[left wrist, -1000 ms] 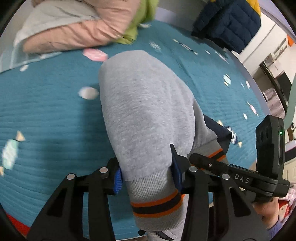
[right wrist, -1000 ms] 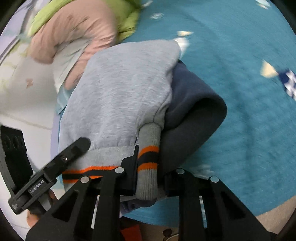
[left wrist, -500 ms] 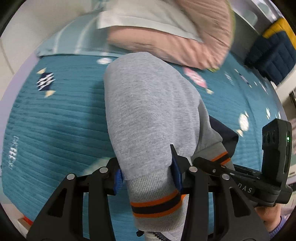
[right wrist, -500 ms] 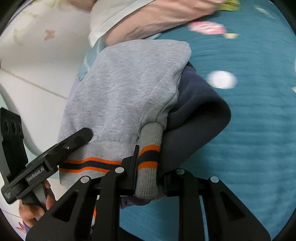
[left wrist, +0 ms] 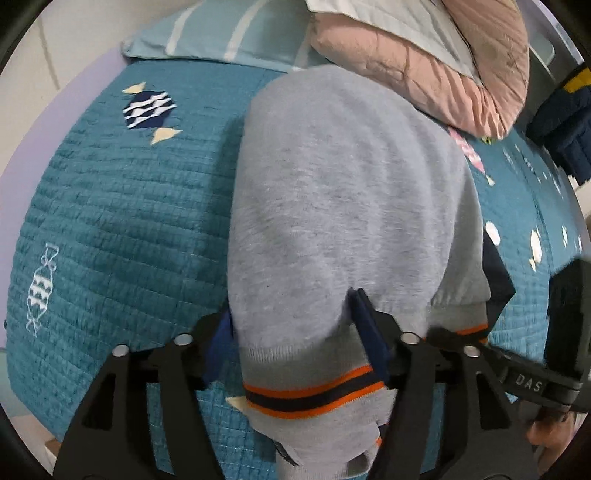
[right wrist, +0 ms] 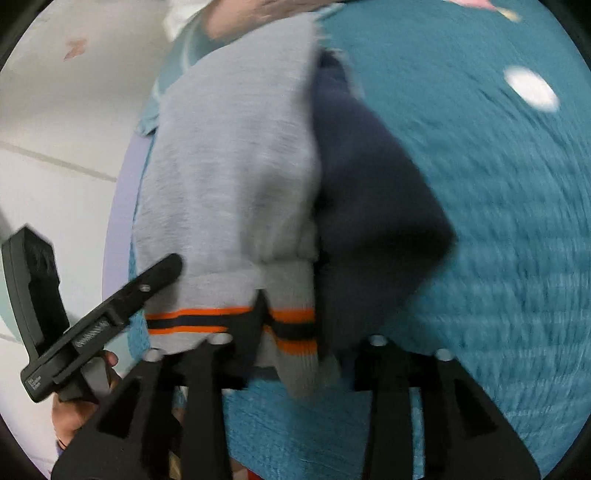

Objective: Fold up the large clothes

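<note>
A folded grey sweatshirt (left wrist: 332,206) with an orange and navy striped hem and a dark navy inner part (right wrist: 369,206) hangs over the teal quilted bed. My left gripper (left wrist: 295,332) is shut on the hem end of the sweatshirt. My right gripper (right wrist: 291,332) is shut on the striped hem beside it, next to the navy part. Each gripper shows in the other's view: the right one (left wrist: 517,376) at lower right, the left one (right wrist: 110,314) at lower left. The right wrist view is blurred.
The teal quilt (left wrist: 110,221) with candy patterns covers the bed. A pink padded jacket (left wrist: 443,62) lies on a striped pillow (left wrist: 221,33) at the bed's head. A navy and yellow jacket (left wrist: 569,122) sits far right. A white wall (right wrist: 55,110) lies left of the bed.
Both grippers have carried the sweatshirt toward the pillow end and left edge of the bed; the views swung left, and the wall and pillow came into view. Both grips stayed shut.
</note>
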`<state>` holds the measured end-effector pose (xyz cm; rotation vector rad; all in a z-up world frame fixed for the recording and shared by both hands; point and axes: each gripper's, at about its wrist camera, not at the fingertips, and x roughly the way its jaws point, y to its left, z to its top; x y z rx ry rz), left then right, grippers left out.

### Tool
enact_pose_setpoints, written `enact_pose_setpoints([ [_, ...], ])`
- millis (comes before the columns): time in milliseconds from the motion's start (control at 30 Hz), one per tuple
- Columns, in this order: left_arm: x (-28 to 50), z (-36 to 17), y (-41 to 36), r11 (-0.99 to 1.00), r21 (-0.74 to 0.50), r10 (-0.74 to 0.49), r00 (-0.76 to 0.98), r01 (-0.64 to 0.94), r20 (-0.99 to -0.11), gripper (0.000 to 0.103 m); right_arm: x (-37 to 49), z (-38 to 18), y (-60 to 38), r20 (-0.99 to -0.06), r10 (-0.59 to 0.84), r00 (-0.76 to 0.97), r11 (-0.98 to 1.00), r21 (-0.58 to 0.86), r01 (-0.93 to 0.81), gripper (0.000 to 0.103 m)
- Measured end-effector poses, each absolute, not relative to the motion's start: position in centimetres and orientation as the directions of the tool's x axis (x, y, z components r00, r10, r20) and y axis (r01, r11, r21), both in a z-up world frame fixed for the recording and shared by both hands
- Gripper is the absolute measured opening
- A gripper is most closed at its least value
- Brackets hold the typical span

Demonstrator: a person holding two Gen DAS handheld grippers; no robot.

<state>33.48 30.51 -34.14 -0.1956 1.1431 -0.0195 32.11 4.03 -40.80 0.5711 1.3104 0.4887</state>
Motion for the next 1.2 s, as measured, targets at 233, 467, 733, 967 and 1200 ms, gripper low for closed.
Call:
enact_pose_setpoints([
  [233, 32.3, -33.6, 30.7, 0.978, -0.149, -0.073, 0.429, -0.145, -0.9, 0.078, 28.6, -42.3, -0.1, -0.686, 0.683, 0.251, 0.698, 0.714, 0.055, 0.046],
  [467, 28.8, -30.3, 30.0, 0.983, -0.074, 0.015, 0.478, -0.167, -0.878, 0.084, 28.5, -41.1, -1.3, -0.737, 0.653, 0.172, 0.735, 0.672, 0.09, 0.046],
  [733, 23.4, -25.9, 25.9, 0.982, 0.065, 0.156, 0.561, -0.178, -0.813, 0.09, 25.3, -35.6, -6.3, -0.75, 0.62, 0.228, 0.778, 0.625, -0.061, 0.049],
  [967, 19.0, -22.6, 20.0, 0.975, 0.123, 0.212, 0.604, -0.185, -0.769, 0.091, 21.4, -28.8, -8.1, -0.755, 0.56, 0.34, 0.827, 0.532, -0.18, 0.05],
  [1200, 14.1, -19.1, 13.9, 0.983, 0.083, 0.172, 0.652, -0.165, -0.738, 0.093, 16.3, -23.6, -9.4, -0.745, 0.471, 0.472, 0.882, 0.404, -0.243, 0.063],
])
